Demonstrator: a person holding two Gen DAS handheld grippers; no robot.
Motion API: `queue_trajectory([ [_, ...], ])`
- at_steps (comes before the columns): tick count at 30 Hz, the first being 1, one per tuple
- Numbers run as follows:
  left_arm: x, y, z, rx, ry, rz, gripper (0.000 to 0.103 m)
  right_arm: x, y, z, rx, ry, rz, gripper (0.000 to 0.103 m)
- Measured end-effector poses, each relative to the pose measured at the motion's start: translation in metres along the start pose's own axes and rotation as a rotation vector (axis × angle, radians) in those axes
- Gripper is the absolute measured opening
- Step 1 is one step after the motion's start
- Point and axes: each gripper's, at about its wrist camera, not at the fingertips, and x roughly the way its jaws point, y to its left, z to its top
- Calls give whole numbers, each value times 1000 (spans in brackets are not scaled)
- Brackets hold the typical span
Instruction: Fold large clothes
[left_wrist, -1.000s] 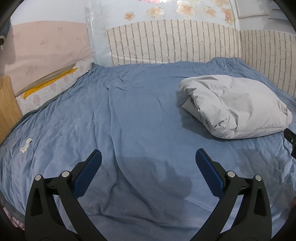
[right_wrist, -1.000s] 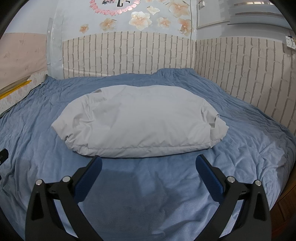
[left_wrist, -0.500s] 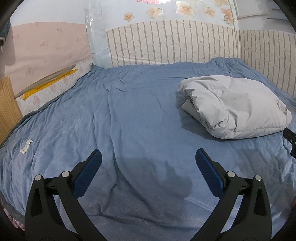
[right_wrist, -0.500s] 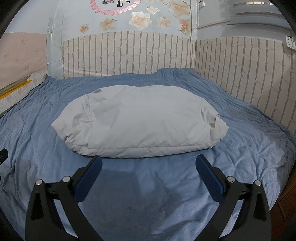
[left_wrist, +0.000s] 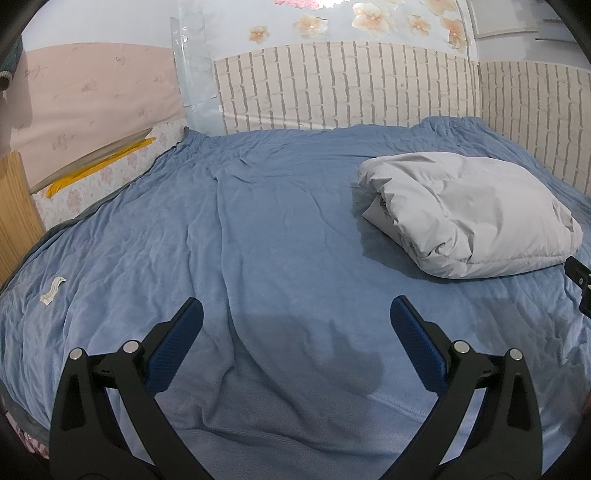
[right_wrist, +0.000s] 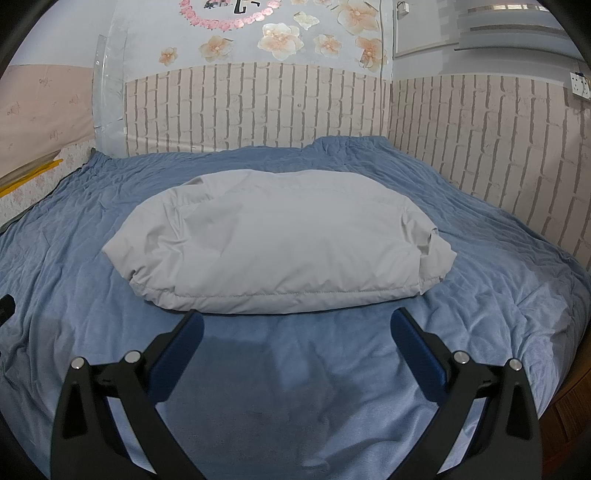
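Note:
A light grey padded garment (right_wrist: 280, 236) lies folded into a thick bundle on the blue bed cover (right_wrist: 498, 266). In the left wrist view the same grey garment (left_wrist: 469, 218) sits to the right, well clear of my left gripper (left_wrist: 295, 314). That gripper hovers open over bare blue cover, nothing between its blue pads. My right gripper (right_wrist: 295, 325) is open too, just in front of the bundle's near seam, not touching it. A bit of the right gripper (left_wrist: 581, 280) shows at the right edge of the left wrist view.
The bed cover (left_wrist: 258, 229) spreads wide and wrinkled, with a small white tag (left_wrist: 51, 291) at the left. Brick-pattern walls (right_wrist: 480, 140) close the far and right sides. A wooden panel (left_wrist: 14, 199) and a yellow strip (left_wrist: 96, 170) stand at the left.

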Motion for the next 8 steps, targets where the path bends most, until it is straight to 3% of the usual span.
queue_trajectory([
  [8,3,-2,1,5,22,2,100,0,-2,0,-1,-1,1,101],
])
